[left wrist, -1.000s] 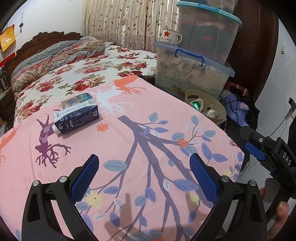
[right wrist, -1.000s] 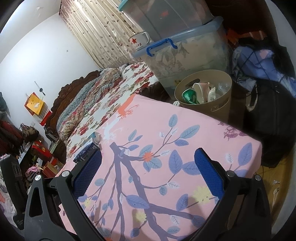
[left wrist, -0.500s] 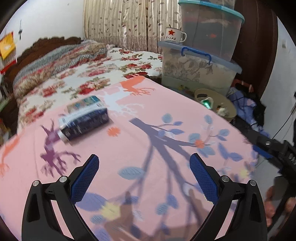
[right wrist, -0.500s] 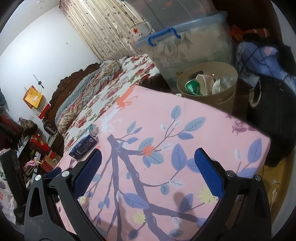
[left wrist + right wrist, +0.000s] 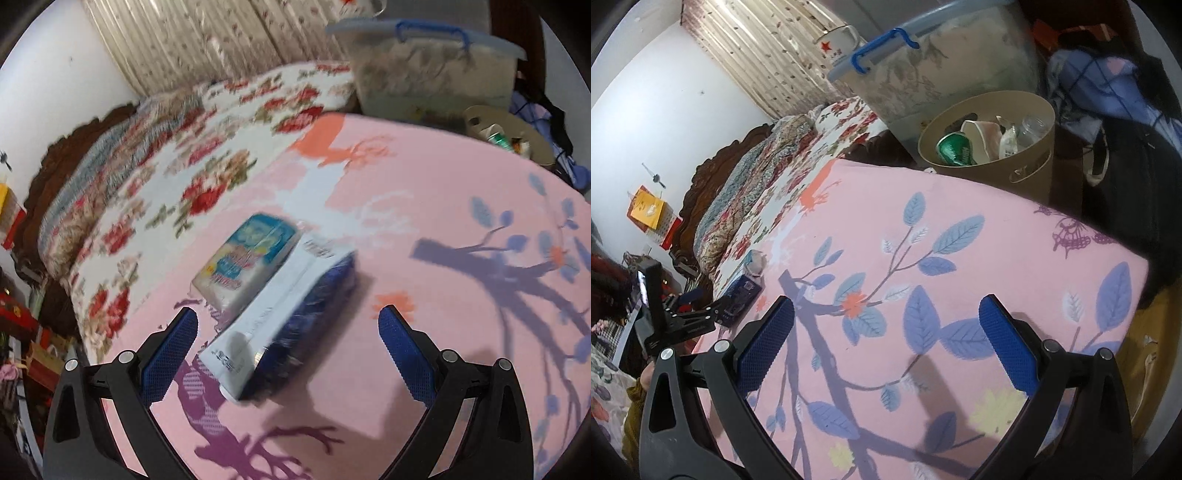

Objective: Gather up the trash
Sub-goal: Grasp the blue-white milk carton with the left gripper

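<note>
Carton [image 5: 284, 325] in dark blue lies on our pink sheet [image 5: 424, 206], between the spread fingers of our left gripper [image 5: 288, 332], untouched, a tissue pack [image 5: 247, 258] beside it. Our right gripper [image 5: 886, 332] gapes empty, trash bin [image 5: 1030, 170] beyond the bed edge.

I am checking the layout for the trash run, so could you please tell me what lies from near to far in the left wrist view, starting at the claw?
Left claw → dark blue carton → light blue packet → flowered bedspread → curtain.
</note>
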A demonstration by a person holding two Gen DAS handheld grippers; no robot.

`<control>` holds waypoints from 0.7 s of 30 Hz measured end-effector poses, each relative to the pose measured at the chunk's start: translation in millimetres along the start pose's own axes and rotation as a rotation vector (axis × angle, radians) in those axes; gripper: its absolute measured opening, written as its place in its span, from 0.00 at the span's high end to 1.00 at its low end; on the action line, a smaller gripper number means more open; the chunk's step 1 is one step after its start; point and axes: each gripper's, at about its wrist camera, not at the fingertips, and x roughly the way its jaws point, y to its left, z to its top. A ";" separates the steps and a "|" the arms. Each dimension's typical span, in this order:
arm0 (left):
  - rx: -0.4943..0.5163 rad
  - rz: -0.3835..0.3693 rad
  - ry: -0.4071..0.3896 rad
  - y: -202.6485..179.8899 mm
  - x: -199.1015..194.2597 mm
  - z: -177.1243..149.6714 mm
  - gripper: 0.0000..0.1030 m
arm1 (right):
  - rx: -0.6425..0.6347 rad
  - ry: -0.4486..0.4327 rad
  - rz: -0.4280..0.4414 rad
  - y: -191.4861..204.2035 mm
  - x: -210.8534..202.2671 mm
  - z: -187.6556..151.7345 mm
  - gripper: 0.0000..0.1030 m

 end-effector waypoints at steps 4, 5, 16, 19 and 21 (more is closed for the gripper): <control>-0.023 -0.031 0.043 7.8 20.6 -4.8 0.23 | 0.008 0.011 -0.013 -3.1 9.7 2.8 0.04; -0.018 0.000 0.034 6.0 20.2 -6.5 0.30 | 0.010 0.017 -0.013 -2.7 12.0 3.5 0.04; -0.172 -0.096 0.020 -2.8 -52.8 -68.5 0.54 | -0.316 0.079 0.176 122.4 72.1 44.8 0.04; -0.277 -0.078 0.015 -2.0 -79.6 -104.3 0.54 | -0.443 0.159 0.245 185.4 126.6 53.2 0.04; -0.343 -0.025 0.014 -1.4 -95.8 -127.7 0.54 | -0.513 0.229 0.269 228.5 172.9 56.0 0.04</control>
